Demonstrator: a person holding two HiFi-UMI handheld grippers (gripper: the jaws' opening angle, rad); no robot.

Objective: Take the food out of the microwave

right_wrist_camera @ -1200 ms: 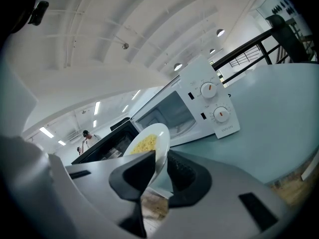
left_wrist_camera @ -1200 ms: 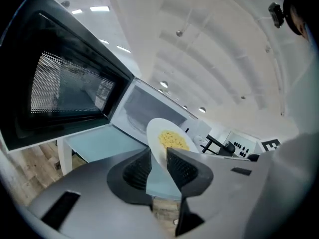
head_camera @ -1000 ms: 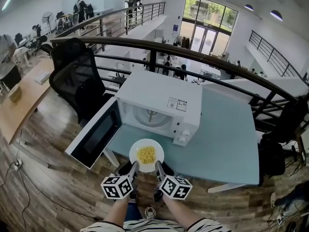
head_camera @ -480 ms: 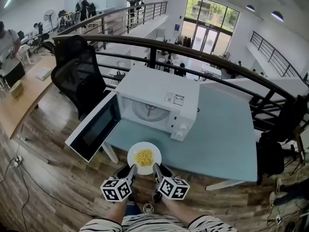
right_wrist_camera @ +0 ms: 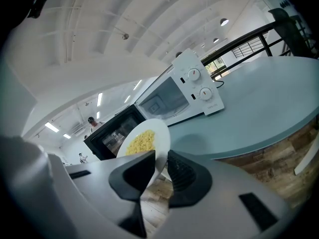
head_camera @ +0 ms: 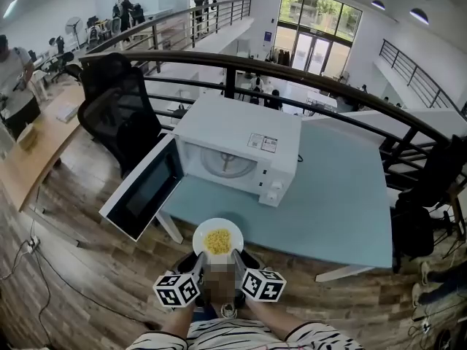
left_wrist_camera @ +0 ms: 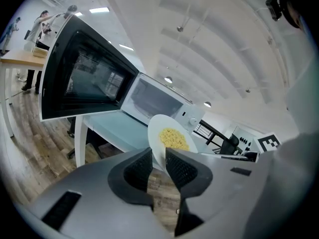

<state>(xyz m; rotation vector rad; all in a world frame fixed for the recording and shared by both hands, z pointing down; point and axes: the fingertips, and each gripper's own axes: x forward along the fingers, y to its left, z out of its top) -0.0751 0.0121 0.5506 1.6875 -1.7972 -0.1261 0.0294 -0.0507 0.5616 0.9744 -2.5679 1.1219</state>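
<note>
A white plate (head_camera: 217, 239) of yellow food hangs at the near edge of the light-blue table (head_camera: 336, 203), in front of the white microwave (head_camera: 237, 148). Its door (head_camera: 142, 188) is swung open to the left and the cavity shows only the glass turntable. My left gripper (head_camera: 198, 257) holds the plate's near-left rim, and its jaws are closing on that rim. My right gripper (head_camera: 236, 256) is shut on the near-right rim. In the left gripper view the plate (left_wrist_camera: 172, 139) stands between the pads (left_wrist_camera: 185, 169). The right gripper view shows the plate (right_wrist_camera: 144, 141) pinched the same way.
A black office chair (head_camera: 117, 115) stands left of the microwave door. A curved black railing (head_camera: 306, 82) runs behind the table. Wooden floor (head_camera: 87, 268) lies below the table's near edge, and a wooden desk (head_camera: 29, 152) is at far left.
The plate and both grippers have drawn back toward me, away from the microwave's opening, and sunk a little. The plate now sits over the table's near edge.
</note>
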